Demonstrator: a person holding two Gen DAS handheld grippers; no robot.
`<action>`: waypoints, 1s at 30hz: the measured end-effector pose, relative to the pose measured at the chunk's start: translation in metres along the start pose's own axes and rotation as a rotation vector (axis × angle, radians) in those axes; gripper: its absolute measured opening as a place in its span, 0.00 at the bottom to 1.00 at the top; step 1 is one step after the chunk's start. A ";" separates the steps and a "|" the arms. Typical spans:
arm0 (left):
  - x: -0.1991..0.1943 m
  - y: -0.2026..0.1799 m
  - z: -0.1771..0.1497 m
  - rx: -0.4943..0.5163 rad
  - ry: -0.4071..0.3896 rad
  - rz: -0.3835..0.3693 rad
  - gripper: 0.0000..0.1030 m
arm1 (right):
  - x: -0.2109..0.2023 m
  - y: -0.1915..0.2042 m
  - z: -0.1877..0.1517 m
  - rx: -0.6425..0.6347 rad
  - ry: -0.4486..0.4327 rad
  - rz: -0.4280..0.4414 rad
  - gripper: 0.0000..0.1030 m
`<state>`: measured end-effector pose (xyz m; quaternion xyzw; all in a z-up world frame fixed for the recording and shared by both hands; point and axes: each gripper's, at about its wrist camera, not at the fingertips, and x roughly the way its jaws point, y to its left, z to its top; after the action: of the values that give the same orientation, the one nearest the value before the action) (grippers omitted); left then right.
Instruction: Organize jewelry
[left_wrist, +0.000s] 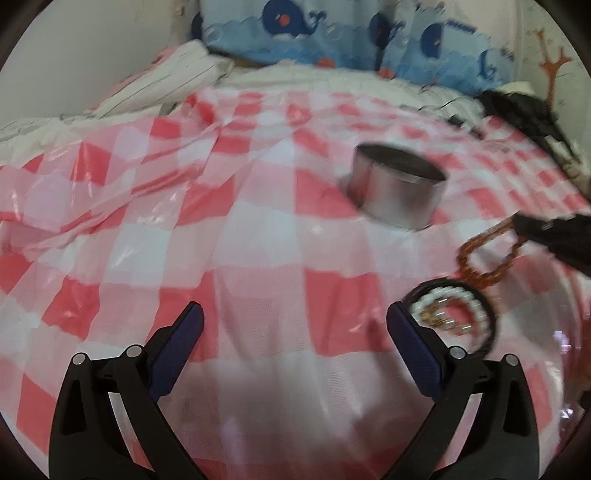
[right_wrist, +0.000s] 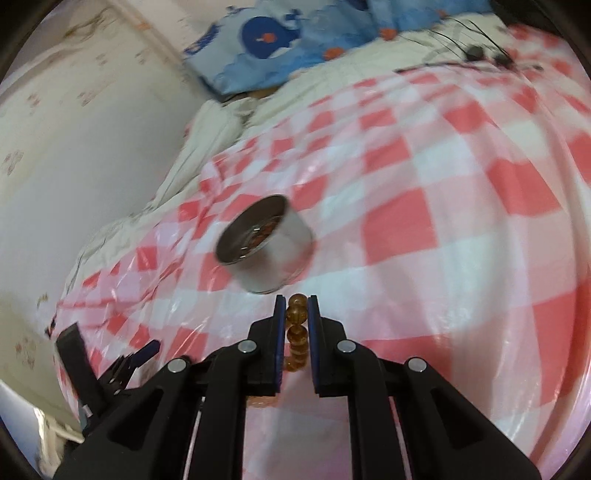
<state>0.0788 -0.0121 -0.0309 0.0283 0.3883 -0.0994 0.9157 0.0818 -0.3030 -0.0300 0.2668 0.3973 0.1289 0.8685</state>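
A round silver tin (left_wrist: 397, 186) stands open on the red-and-white checked cloth (left_wrist: 258, 229); it also shows in the right wrist view (right_wrist: 266, 245) with small items inside. My right gripper (right_wrist: 296, 304) is shut on an amber bead bracelet (right_wrist: 296, 332), just short of the tin. In the left wrist view that gripper (left_wrist: 517, 225) holds the bracelet (left_wrist: 484, 258) hanging above the cloth. A pile of bracelets (left_wrist: 452, 314), white beads inside a black ring, lies by my left gripper's right finger. My left gripper (left_wrist: 295, 314) is open and empty.
A blue whale-print pillow (left_wrist: 332, 33) lies at the back of the bed. A white crumpled sheet (left_wrist: 129, 96) borders the cloth on the left. Black cords and dark items (left_wrist: 528, 114) lie at the back right. A wall (right_wrist: 74, 147) runs along the left.
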 end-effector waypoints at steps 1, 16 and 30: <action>-0.006 -0.002 0.001 0.014 -0.029 -0.037 0.92 | 0.000 -0.002 0.000 0.005 0.000 -0.004 0.12; 0.002 -0.072 0.009 0.382 0.038 -0.190 0.92 | 0.015 -0.005 -0.004 0.005 0.053 -0.082 0.50; -0.005 -0.087 0.002 0.439 0.037 -0.338 0.91 | 0.029 0.010 -0.013 -0.117 0.080 -0.187 0.52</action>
<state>0.0596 -0.0967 -0.0236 0.1628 0.3735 -0.3318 0.8508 0.0906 -0.2773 -0.0490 0.1721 0.4465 0.0810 0.8743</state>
